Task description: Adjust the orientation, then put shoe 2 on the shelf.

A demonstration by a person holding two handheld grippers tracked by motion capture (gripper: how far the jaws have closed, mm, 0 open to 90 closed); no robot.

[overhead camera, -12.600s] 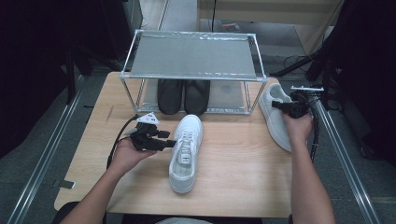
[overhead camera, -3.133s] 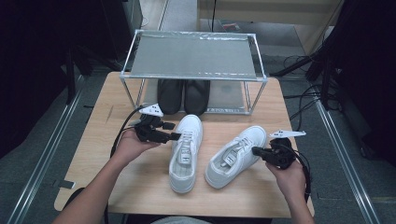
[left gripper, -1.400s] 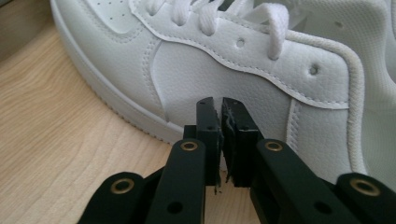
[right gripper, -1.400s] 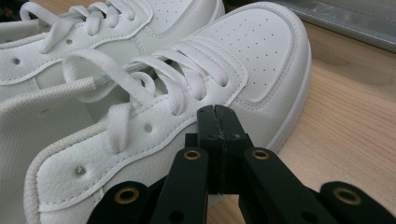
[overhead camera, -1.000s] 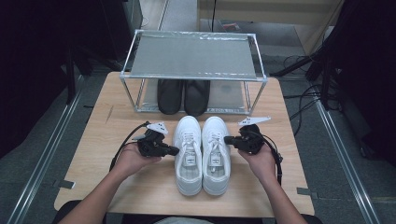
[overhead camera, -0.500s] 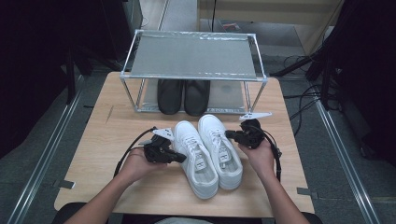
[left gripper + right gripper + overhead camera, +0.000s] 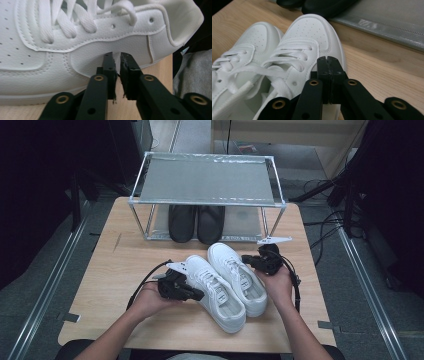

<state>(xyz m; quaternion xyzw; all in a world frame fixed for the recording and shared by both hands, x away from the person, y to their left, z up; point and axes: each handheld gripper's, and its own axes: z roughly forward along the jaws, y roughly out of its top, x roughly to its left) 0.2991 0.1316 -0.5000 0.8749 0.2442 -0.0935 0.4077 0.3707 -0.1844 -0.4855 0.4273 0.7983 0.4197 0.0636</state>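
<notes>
White sneakers point(image 7: 227, 282) bear no readable writing; left tool point(image 7: 115, 62) has just been opening slightly, right tool point(image 7: 327, 62) pressed together.

Left claw point(image 7: 197, 296) level, jaws just parted slightly, narrow gap; right claw point(image 7: 246, 260) level, jaws pressed together.

Two white sneakers point(image 7: 227, 282) with white laces and dotted perforated toes lie at centre frame on a pale wood-grain table point(image 7: 105, 270). Above them, black shoes point(image 7: 196, 222) sit under a grey metal rack point(image 7: 207, 179). The grippers' jaws are black with brass-coloured rivets.
</notes>
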